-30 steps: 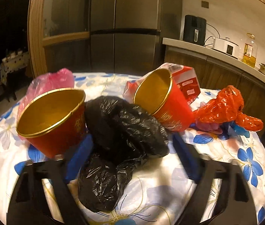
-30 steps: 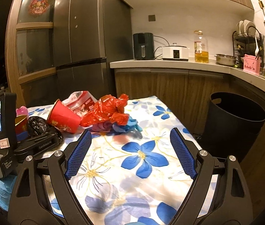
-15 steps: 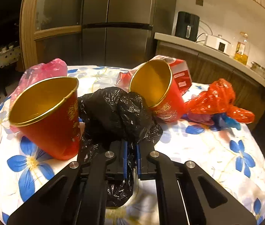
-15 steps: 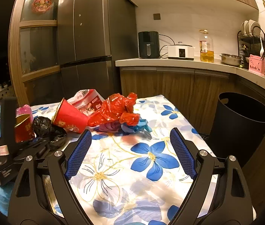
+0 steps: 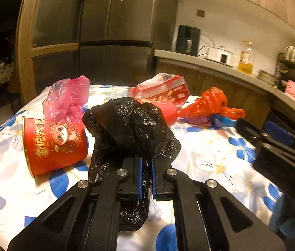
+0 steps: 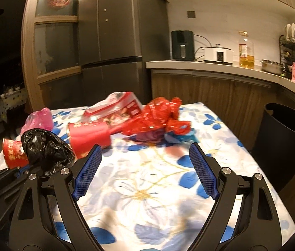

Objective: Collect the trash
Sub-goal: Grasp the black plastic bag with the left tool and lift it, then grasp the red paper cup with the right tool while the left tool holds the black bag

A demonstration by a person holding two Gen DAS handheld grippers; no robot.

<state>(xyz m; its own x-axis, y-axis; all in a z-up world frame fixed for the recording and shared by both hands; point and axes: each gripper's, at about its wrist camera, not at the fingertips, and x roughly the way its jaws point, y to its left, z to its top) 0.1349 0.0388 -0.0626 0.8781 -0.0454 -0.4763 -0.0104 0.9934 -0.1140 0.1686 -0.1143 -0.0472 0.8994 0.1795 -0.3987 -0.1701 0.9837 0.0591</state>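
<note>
The left gripper [image 5: 146, 173] pinches a crumpled black plastic bag [image 5: 130, 129] tight between its jaws, above the flowered tablecloth [image 5: 214, 156]. A tipped red paper cup [image 5: 55, 144] lies just beside the bag. The right gripper [image 6: 145, 167] is wide open – holding nothing – near a black trash bin [image 6: 285, 140].
</note>
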